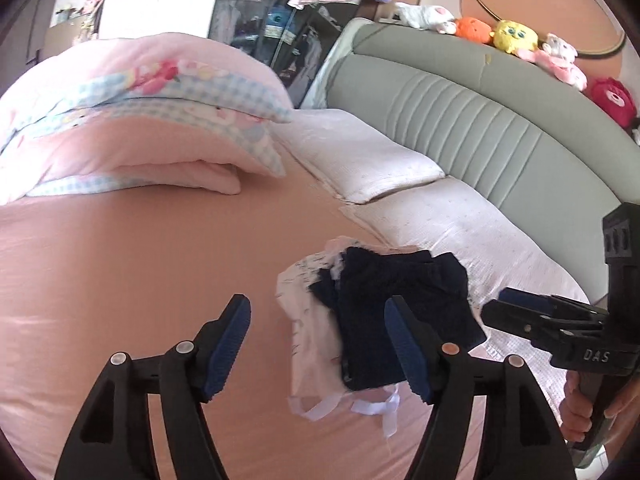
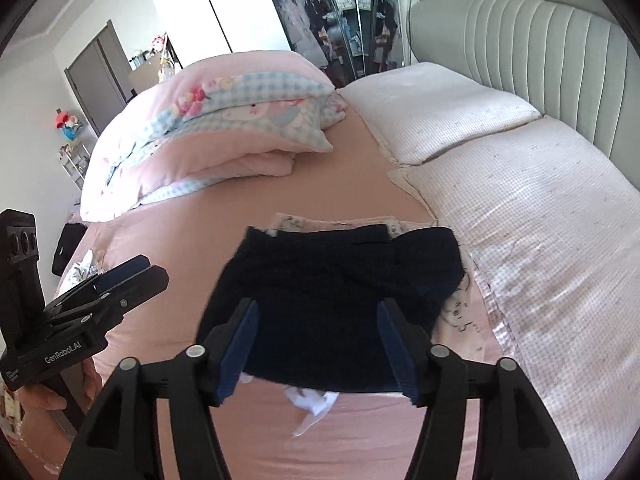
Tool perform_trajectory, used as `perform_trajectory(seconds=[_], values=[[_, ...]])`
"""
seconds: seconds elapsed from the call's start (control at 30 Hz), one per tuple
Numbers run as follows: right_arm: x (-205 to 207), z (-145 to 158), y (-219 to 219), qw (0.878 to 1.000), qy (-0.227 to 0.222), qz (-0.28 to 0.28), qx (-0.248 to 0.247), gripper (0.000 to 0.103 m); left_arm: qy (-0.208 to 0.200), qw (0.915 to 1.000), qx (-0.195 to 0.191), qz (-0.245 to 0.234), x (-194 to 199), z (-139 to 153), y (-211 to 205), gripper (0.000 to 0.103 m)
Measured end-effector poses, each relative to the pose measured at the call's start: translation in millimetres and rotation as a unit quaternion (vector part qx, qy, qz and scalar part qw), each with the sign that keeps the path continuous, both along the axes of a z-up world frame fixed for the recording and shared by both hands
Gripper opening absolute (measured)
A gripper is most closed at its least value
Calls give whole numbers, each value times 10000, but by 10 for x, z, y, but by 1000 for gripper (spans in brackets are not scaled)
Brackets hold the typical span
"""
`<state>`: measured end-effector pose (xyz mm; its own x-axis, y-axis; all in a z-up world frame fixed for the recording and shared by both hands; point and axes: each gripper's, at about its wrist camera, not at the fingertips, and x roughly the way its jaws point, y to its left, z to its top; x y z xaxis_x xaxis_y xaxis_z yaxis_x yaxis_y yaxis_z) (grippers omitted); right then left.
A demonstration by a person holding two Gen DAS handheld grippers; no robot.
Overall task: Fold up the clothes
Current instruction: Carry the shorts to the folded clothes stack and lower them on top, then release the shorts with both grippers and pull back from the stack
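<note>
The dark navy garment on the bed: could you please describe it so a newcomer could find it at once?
Start from the grey-green padded headboard and the two white pillows below it. Beside the nearer pillow, on the pink sheet, lies the navy garment, folded on top of a white printed garment. It is the only dark fabric there.
</note>
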<state>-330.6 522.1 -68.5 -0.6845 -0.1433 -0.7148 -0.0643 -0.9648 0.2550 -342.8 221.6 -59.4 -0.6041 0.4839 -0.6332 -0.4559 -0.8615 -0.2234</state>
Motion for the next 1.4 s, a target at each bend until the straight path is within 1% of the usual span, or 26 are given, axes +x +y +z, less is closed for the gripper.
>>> perform_trajectory(seconds=[0.03, 0.07, 0.17, 0.23, 0.27, 0.3, 0.33, 0.37, 0.5, 0.67, 0.73, 0.77, 0.87, 0.93, 1.03, 1.07, 1.17, 1.23, 1.3, 1.33, 1.4], values=[[49, 37, -154, 10000, -1, 28, 27, 74, -27, 9998, -40, 168, 29, 2, -164, 76], [86, 50, -318, 10000, -10, 71, 36, 74, -79, 9993, -86, 363, 50, 0, -363, 79], [197, 88, -808, 9998, -36, 202, 64, 79, -230, 9957, -249, 862, 120, -2, -909, 82], [255, 92, -1141, 9995, -74, 304, 72, 83, -298, 9925, -364, 1128, 158, 0, -1223, 86], [257, 59, -1316, 9992, -128, 381, 59, 84, -316, 9905, -463, 1253, 185, 6, -1378, 90], [255, 31, -1489, 9988, -185, 442, 73, 91, -301, 9887, -543, 1364, 204, 19, -1500, 95], [248, 9, -1661, 9984, -246, 486, 117, 103, -265, 9869, -593, 1475, 221, 42, -1628, 98], [247, -2, -1820, 9982, -262, 522, 148, 103, -233, 9850, -633, 1587, 240, 66, -1759, 103], [336, 108, -2363, 9977, -87, 642, 192, 103, -196, 9770, -593, 2039, 305, 205, -2249, 103], [423, 416, -2837, 9977, 62, 657, 160, 103, -203, 9696, -598, 2363, 433, 368, -2681, 103], [482, 531, -2977, 9980, 136, 581, 191, 103, -172, 9658, -724, 2483, 538, 428, -2819, 103], [535, 579, -3030, 9982, 151, 552, 201, 103, -165, 9626, -803, 2581, 600, 459, -2892, 103], [679, 675, -3169, 9980, 133, 598, 157, 103, -156, 9546, -802, 2865, 823, 550, -3110, 103], [773, 721, -3270, 9974, 135, 692, 157, 103, -43, 9542, -683, 2913, 1015, 628, -3204, 103], [956, 766, -3365, 9968, 151, 622, 474, 103, 46, 9555, -611, 2884, 1297, 719, -3252, 103], [1027, 783, -3380, 9968, 147, 595, 510, 103, 61, 9566, -596, 2853, 1395, 748, -3263, 103], [1324, 891, -3386, 9972, 170, 621, 376, 103, 153, 9583, -522, 2804, 1740, 855, -3259, 103], [1591, 1017, -3417, 9962, 359, 655, 456, 103, 284, 9565, -506, 2857, 1987, 938, -3217, 103], [1881, 1172, -3437, 9934, 620, 708, 649, 103, 409, 9554, -600, 2861, 2223, 983, -3153, 103], [2003, 1232, -3442, 9921, 712, 739, 718, 103, 440, 9558, -657, 2831, 2319, 992, -3117, 103], [2196, 1287, -3441, 9915, 758, 706, 788, 103, 450, 9581, -680, 2747, 2477, 996, -3059, 103]])
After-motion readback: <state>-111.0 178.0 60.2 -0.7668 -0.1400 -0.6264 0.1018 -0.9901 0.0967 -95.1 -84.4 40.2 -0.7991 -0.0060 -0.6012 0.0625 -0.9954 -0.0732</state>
